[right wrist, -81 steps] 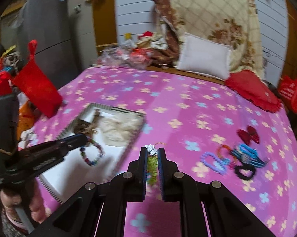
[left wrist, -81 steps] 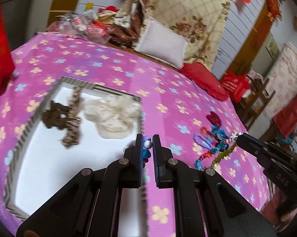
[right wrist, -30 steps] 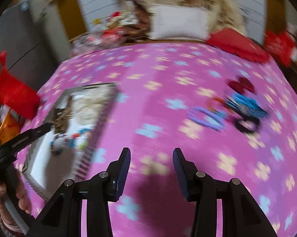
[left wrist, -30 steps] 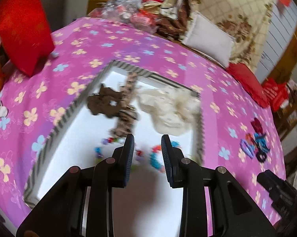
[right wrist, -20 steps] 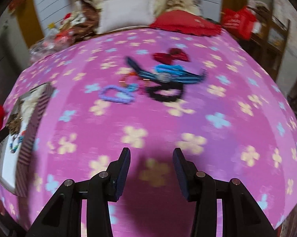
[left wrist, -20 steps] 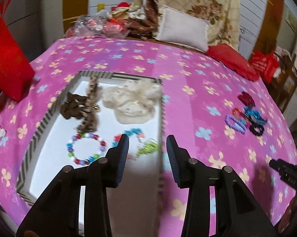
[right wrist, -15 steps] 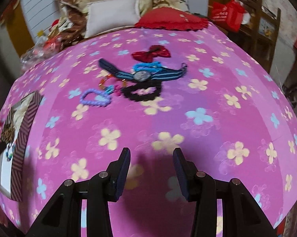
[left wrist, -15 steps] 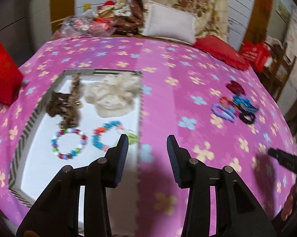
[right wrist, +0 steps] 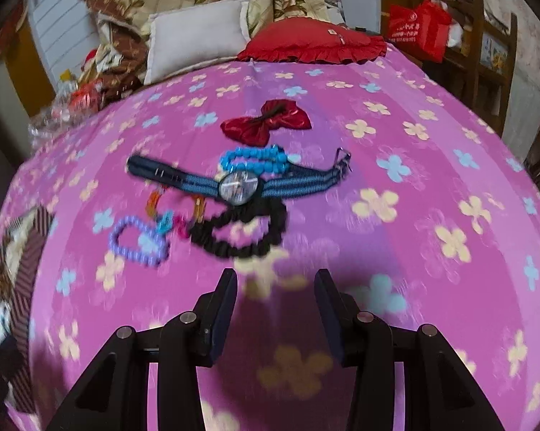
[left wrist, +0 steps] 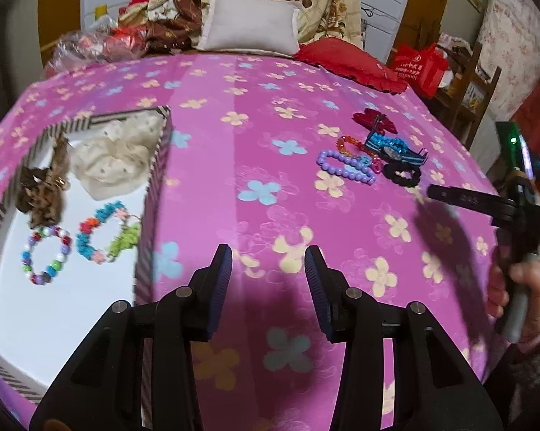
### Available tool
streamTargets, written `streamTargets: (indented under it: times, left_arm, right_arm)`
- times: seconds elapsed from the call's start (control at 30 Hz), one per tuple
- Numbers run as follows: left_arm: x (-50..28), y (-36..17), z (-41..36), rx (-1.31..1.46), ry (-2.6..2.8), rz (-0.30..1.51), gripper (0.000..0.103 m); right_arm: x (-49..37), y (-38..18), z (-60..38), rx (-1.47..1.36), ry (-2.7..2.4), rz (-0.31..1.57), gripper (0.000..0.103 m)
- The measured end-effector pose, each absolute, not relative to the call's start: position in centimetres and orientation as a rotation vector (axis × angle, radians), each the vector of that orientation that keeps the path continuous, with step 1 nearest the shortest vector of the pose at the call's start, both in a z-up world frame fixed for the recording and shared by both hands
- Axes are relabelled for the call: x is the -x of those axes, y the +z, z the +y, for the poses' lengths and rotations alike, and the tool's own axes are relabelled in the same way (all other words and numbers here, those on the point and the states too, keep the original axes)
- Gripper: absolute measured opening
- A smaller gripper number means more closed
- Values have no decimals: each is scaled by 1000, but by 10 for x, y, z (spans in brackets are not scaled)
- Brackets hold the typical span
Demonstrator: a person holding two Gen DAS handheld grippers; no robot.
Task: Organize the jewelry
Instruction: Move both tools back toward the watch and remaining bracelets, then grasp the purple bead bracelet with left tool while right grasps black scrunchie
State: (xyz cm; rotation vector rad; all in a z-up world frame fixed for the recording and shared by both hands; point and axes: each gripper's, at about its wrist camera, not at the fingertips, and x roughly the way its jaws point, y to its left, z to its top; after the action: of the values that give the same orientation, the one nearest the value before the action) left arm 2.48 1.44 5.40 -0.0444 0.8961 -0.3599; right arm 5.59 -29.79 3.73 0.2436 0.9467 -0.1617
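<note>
White print stood on the red shopping bag [right wrist: 419, 23] at upper right, too small to read; nothing else was legible.

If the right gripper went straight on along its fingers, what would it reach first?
Probably the black scrunchie, which lies just past the open, empty right gripper on the pink bedspread; the blue-strapped watch lies behind it. Depth is uncertain.

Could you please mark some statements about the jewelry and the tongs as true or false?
1. Both bead bracelets lie inside the box. True.
2. The right tongs grip the watch. False: they are open, with nothing between them.
3. The red bow lies in the box. False: it is on the sheet, beyond the watch.
4. The left tongs hold nothing. True.
</note>
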Motion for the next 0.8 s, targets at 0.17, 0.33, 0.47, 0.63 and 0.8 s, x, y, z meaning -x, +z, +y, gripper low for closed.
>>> streamTargets:
  times: [0.17,0.33,0.47,0.63,0.8]
  left_arm:
    - [-49,57,5,107,-368,946,41]
    - [-87,56,-36,56,-409,959,42]
    - [-118,48,-67,21,-436,987,42]
    - [-151,34,-82,35,-427,1019,42]
    - [-169,20,-91,18,-440,1046,41]
  right_arm:
    - [-70,35,-310,-302,-133,925,43]
    - [-78,32,-314,-298,-110,910,43]
    - [-84,26,-319,-313,-91,917,43]
    - [-91,24,-318,-290,-68,914,43]
    - [-96,19,-315,-271,-59,919,43]
